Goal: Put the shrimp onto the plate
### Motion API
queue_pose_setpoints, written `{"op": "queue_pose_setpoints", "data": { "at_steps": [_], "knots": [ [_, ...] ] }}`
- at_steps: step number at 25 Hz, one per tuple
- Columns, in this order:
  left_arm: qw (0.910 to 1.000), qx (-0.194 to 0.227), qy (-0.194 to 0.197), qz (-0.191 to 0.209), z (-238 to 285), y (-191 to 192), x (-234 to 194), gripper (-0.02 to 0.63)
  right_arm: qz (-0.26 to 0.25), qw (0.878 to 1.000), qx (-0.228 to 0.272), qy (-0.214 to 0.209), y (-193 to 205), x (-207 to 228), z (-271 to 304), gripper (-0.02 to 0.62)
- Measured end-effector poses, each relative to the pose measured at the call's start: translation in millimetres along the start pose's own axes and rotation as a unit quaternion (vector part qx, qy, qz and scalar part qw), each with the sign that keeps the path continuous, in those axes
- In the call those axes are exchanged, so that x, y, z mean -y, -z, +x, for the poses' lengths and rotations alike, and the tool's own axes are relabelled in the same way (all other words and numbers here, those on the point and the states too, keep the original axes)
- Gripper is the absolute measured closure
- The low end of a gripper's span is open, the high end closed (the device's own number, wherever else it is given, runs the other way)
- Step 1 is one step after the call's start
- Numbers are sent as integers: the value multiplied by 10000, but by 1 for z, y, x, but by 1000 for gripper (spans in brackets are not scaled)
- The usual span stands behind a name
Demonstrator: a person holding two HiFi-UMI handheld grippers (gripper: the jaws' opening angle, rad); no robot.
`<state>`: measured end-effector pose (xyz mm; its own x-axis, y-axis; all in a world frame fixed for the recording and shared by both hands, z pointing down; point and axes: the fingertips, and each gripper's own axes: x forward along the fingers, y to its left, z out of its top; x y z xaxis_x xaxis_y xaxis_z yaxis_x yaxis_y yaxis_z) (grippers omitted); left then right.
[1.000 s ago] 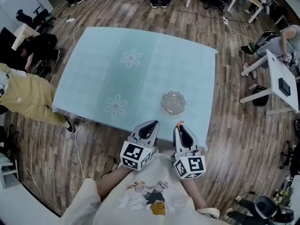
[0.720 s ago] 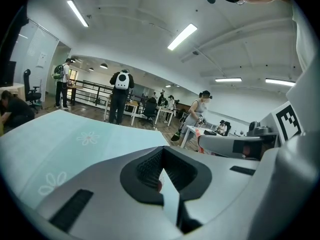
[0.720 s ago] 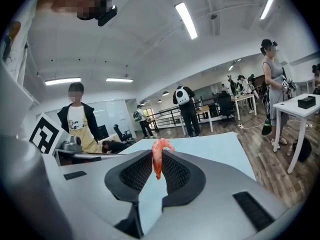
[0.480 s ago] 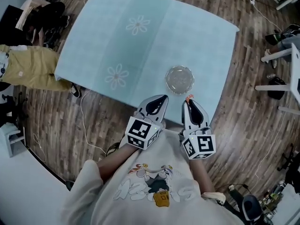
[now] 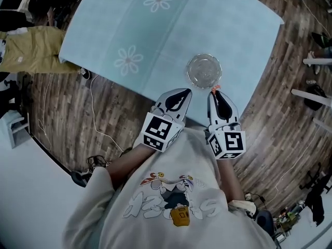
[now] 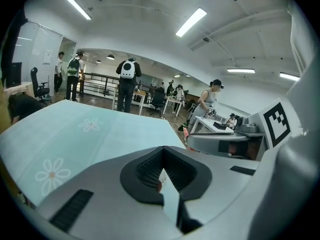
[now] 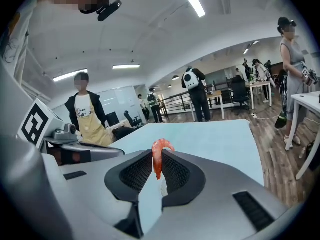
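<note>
Pale blue cloth printed with white daisies covers the table (image 5: 171, 35), whose far end is cut off by the top of the head view; around it lies a wood plank floor (image 5: 280, 118). The person holding the tools shows only as a white printed shirt (image 5: 166, 201) and forearms at the bottom of that view. Another person in a tan apron (image 5: 31, 51) is cut by the left edge. The left gripper (image 5: 181, 92) and right gripper (image 5: 216, 94) hang side by side over the table's near edge, each with a marker cube at its rear. In the left gripper view, the left gripper (image 6: 162, 168) has its ribbed pads pressed together; a tiny reddish speck at the seam is too small to identify. In the right gripper view, the right gripper (image 7: 158, 173) pinches a shrimp (image 7: 158, 159) between its pads, with the curled pink tail sticking up above them. Close to the table's near edge sits a clear glass plate (image 5: 204, 70), so see-through that what it holds is hard to make out from above. The shrimp (image 5: 215, 88) is at the right gripper's tip, just beside the plate's near rim and not on it.
</note>
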<state>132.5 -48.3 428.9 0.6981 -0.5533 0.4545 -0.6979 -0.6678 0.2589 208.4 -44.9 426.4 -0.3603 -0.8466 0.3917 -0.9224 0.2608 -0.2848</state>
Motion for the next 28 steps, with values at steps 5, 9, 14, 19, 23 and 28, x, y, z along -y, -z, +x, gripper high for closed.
{"op": "queue_pose_setpoints", "data": {
  "at_steps": [5,9,14,19,23,28],
  "knots": [
    [9997,-204,-81,-127,16,17,-5,598,77,9995,-274,-126,14,17,19,518],
    [9992,-303,-151,-209,28,28,-11,598,92,9991,-368,-181,18,26,35,518],
    [9985,-477,-136,-225,38,41,-11,598,28,9977,-643,-190,37,36,48,520],
    [9979,-562,-239,-236,51,49,-13,598,42,9961,-840,-277,54,48,57,519],
    [9968,-624,-377,-323,56,59,-22,598,24,9949,-948,-353,65,53,65,519],
    [9941,-824,-476,-515,65,83,-31,598,122,9934,-1068,-403,81,61,78,518]
  ]
}}
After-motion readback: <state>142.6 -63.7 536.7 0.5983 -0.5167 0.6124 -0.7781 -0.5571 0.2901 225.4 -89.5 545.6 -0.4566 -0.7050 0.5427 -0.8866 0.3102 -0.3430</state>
